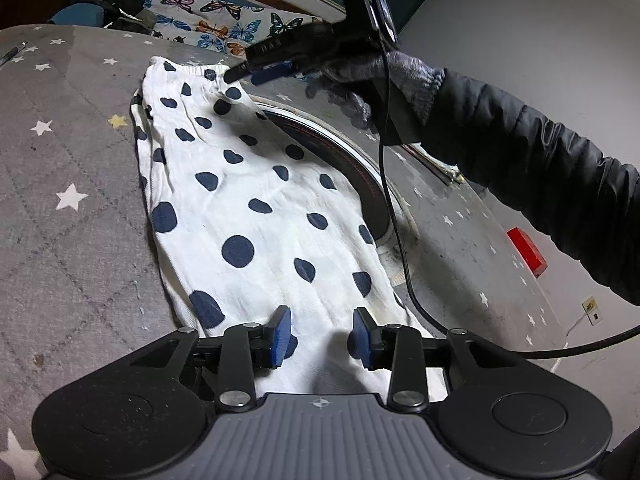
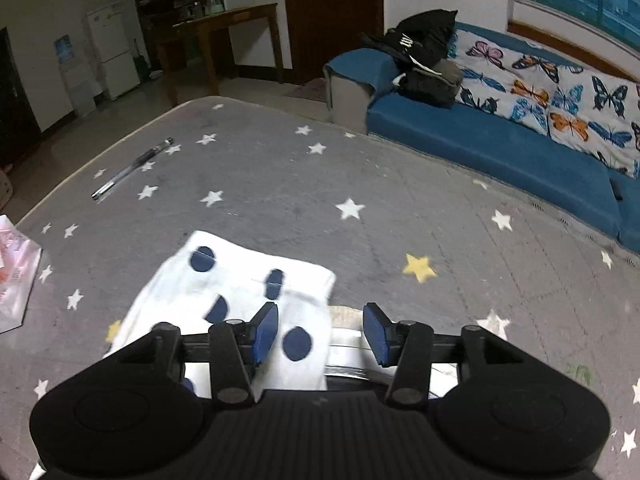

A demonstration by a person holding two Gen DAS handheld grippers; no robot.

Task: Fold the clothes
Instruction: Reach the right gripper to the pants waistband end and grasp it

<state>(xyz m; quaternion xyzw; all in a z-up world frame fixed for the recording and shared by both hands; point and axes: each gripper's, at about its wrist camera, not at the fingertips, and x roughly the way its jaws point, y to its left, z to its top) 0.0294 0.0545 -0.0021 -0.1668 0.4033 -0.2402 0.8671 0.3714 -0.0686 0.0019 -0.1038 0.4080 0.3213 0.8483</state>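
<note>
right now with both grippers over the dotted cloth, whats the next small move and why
Probably close the left gripper on the near edge of the polka-dot garment. Its jaws stand open with the white fabric between them, while the right gripper, also open, sits at the far elastic end. Pinching both ends would allow a lengthwise fold on the star-print cover.

Garment [image 1: 248,200]: white with navy blue dots.
Table cover [image 2: 400,208]: grey, quilted, scattered white stars, one yellow star.
Sofa [image 2: 500,152]: blue.
Throw [image 2: 560,92]: pale, printed with blue, orange and pink butterflies.
Gripper pads [image 1: 283,332]: blue on black fingers.
Glove [image 1: 400,76]: grey knit.
Sleeve [image 1: 540,168]: black.
Block [image 1: 527,252]: red.
</note>
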